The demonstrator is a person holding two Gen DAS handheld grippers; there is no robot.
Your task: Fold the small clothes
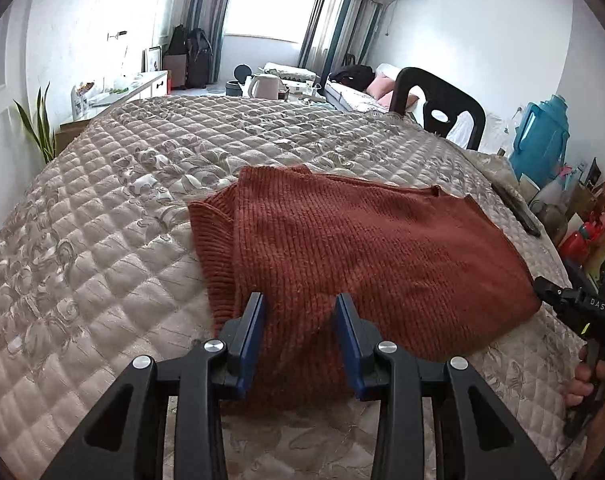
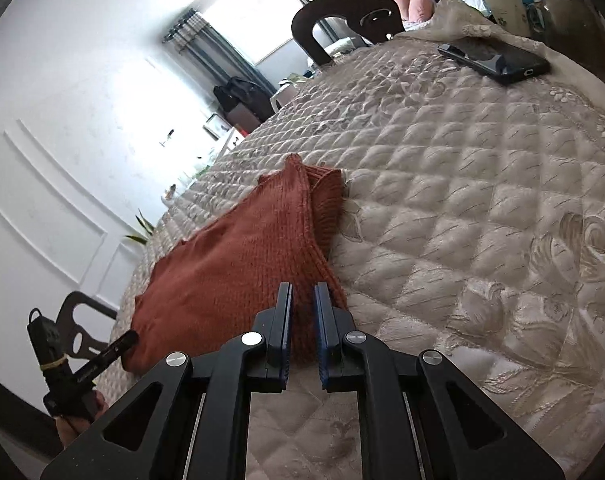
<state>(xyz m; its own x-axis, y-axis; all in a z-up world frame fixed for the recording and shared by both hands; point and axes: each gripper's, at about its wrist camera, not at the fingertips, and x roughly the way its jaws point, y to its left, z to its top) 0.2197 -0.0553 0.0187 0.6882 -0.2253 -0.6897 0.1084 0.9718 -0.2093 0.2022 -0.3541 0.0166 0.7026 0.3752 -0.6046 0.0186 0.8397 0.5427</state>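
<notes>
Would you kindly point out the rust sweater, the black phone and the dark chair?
rust sweater (image 1: 382, 248): left wrist view, middle of the knit.
black phone (image 2: 498, 58): right wrist view, its back.
dark chair (image 1: 458, 106): left wrist view, backrest.

Only one legible marking: white letters "DAS" printed on the black body of the right claw (image 1: 542, 286), seen at the right edge of the left wrist view. Faint pale lettering also on the left claw (image 2: 128, 338) arm in the right wrist view, too small and blurred to read. Some printing on the white container (image 1: 79, 98) on the far sideboard, unreadable. Nothing legible on the phone (image 2: 494, 58).
</notes>
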